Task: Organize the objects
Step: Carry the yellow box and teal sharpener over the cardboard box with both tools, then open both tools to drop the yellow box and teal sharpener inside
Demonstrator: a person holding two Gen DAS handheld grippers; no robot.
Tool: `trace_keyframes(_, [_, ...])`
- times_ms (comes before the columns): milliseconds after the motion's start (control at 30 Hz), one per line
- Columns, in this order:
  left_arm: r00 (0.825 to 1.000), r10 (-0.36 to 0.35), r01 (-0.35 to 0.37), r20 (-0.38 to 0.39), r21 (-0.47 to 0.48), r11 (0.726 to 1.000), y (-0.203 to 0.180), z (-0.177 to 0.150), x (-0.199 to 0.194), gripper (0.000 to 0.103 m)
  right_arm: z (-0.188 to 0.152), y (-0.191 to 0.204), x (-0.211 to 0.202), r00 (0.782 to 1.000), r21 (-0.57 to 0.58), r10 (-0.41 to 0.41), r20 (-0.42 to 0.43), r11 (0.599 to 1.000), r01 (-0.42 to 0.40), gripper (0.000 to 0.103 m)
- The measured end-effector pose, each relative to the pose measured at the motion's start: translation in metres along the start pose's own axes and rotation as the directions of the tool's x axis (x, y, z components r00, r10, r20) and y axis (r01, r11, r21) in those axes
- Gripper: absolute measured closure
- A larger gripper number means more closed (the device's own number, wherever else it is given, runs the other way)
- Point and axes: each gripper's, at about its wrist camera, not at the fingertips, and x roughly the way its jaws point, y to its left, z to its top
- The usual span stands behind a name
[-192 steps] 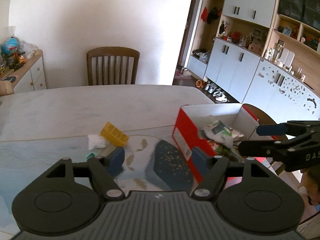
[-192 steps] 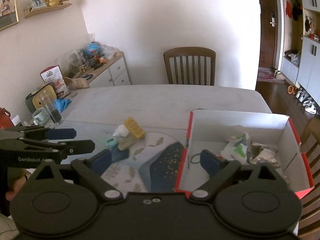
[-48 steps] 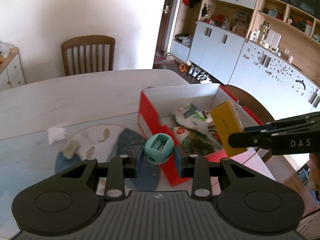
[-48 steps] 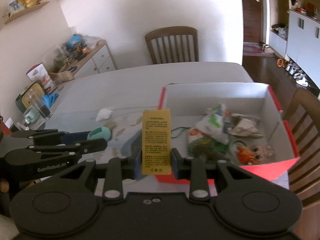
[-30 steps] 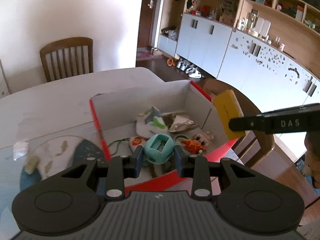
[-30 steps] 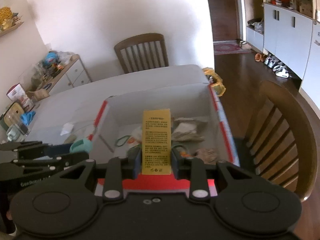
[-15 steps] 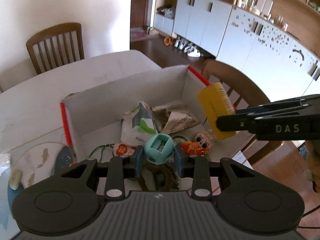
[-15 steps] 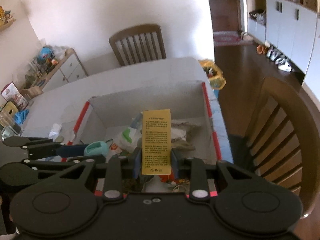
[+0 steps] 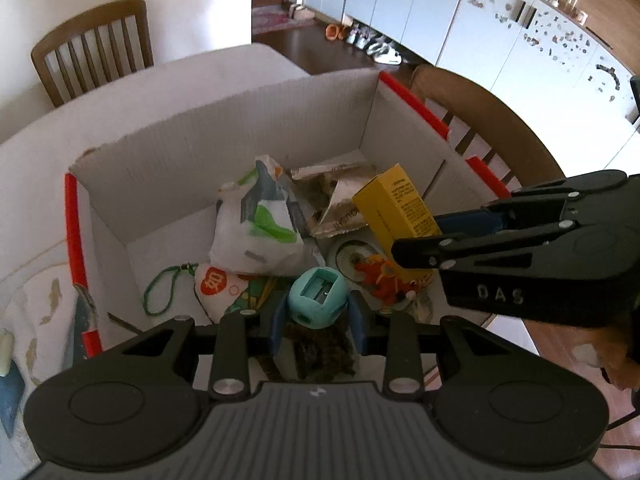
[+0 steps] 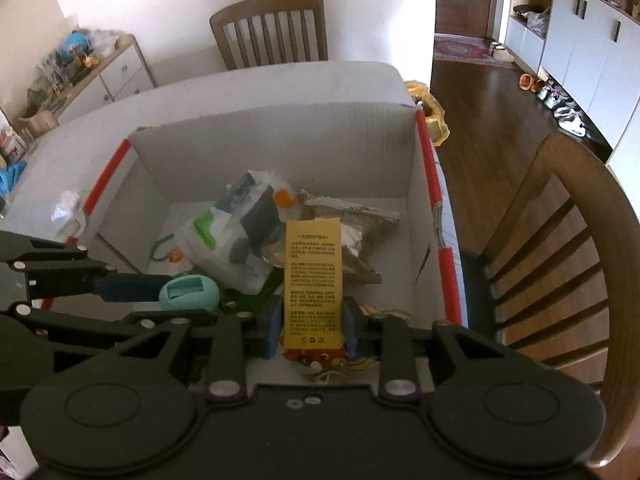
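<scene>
My left gripper (image 9: 318,318) is shut on a teal round pencil sharpener (image 9: 318,297), held over the near part of the red-and-white cardboard box (image 9: 224,152). The sharpener also shows in the right wrist view (image 10: 189,292). My right gripper (image 10: 312,328) is shut on a yellow carton (image 10: 313,280), held upright over the box (image 10: 276,144). In the left wrist view the carton (image 9: 394,210) and the right gripper (image 9: 448,240) hang over the box's right side. The box holds a white and green bag (image 9: 256,228), foil packets (image 9: 340,204) and an orange toy (image 9: 382,278).
The box sits on a white table (image 10: 280,84). A patterned mat (image 9: 36,312), crumpled white paper (image 10: 64,202) and a pale small object (image 10: 68,228) lie left of it. Wooden chairs stand at the far end (image 10: 272,32) and the right (image 10: 560,248).
Both grippers have come lower and closer over the box, still holding the sharpener and the carton. The right gripper has moved nearer to the left one.
</scene>
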Motion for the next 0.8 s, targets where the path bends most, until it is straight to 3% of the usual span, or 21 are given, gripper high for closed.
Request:
trace_keyframes(267, [0.998, 0.003, -0.004, -0.059, -0.016, 1.000, 0.004, -0.001, 0.017, 0.071, -0.002, 0.000, 0.015, 0.999, -0.036, -0.012, -0.043, 0.999, 0.011, 0.073])
trace_keyframes(700, [0.997, -0.017, 0.014, -0.073, -0.036, 0.999, 0.015, -0.008, 0.027, 0.070, 0.001, -0.012, -0.002, 0.999, 0.007, 0.037, -0.010, 0.999, -0.037, 0.070])
trace_keyframes(800, [0.998, -0.028, 0.025, -0.063, -0.047, 0.999, 0.012, -0.007, 0.023, 0.052, -0.001, -0.017, -0.010, 0.998, 0.024, 0.055, 0.006, 0.998, -0.055, 0.070])
